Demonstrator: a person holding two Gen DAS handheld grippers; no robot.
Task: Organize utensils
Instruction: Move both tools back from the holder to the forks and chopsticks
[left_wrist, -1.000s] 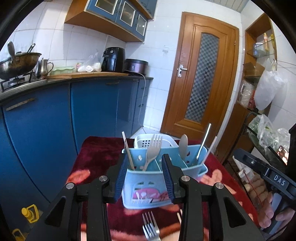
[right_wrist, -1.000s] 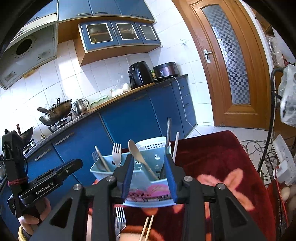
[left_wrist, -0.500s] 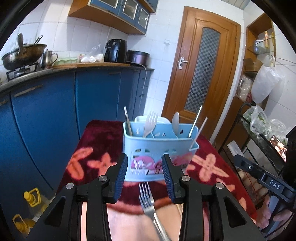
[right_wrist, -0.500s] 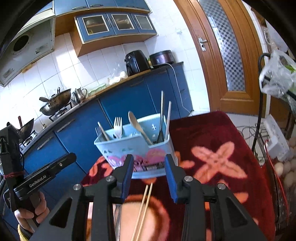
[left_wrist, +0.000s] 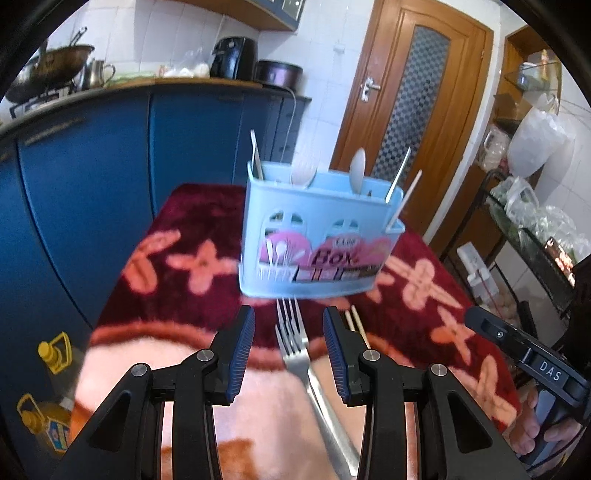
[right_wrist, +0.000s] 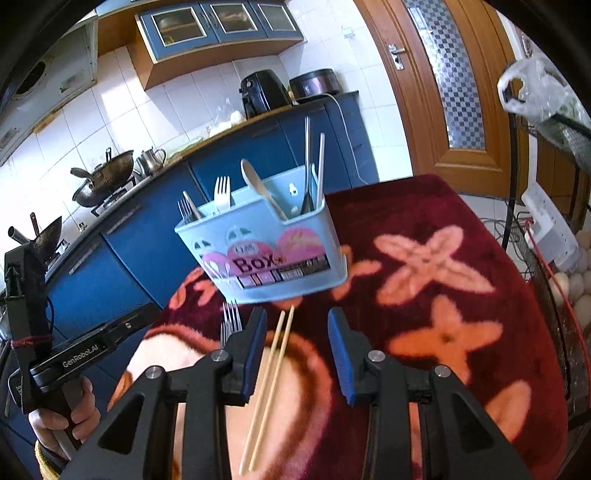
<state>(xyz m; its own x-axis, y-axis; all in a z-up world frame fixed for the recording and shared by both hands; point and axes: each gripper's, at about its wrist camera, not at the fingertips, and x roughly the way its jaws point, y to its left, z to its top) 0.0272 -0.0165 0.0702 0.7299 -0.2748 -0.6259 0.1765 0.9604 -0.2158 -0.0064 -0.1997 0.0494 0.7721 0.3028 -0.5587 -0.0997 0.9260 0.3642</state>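
both jaws part-open, empty. left hand-held gripper (left_wrist: 289, 325) straddles fork (left_wrist: 299, 343); right hand-held gripper (right_wrist: 296, 328) over chopsticks (right_wrist: 271, 384). advise pinching mid-shaft, lifting clear into caddy (left_wrist: 317, 236).

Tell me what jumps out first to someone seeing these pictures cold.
The light blue utensil box marked "Box" stands out most, upright on the dark red flowered cloth with forks, a spoon and chopsticks poking out of it. On the cloth in front of it lie a metal fork, seen between the open jaws of the left gripper, and a pair of wooden chopsticks, seen between the open jaws of the right gripper.
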